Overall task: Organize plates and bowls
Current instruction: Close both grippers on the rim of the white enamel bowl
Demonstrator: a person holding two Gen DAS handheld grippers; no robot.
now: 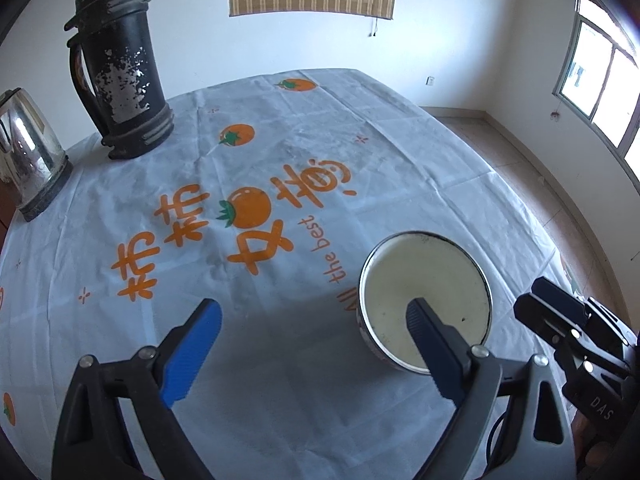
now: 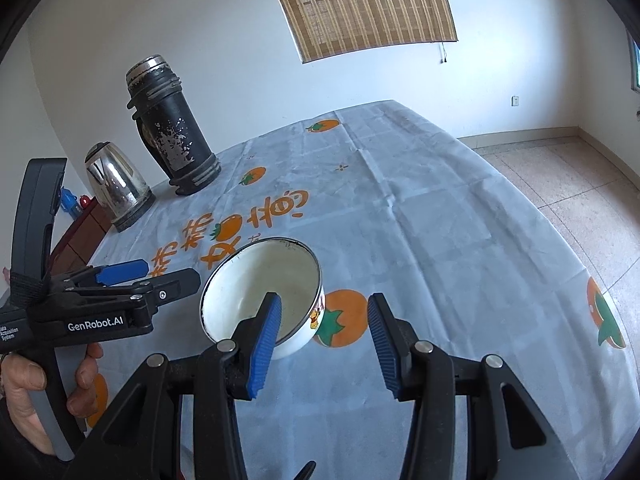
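Left wrist view: left gripper [image 1: 314, 346] jaws spread wide, empty; enamel bowl [image 1: 426, 298], round, cream inside, dark-rimmed, at 4 o'clock on clothed desk [image 1: 280, 152].

Right wrist view: right gripper [image 2: 324, 338] jaws parted, straddling near wall. Approach step, judged; next: close on rim.

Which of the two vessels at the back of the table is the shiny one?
The kettle, bare polished metal; the taller flask beside it is black with flaked paint.
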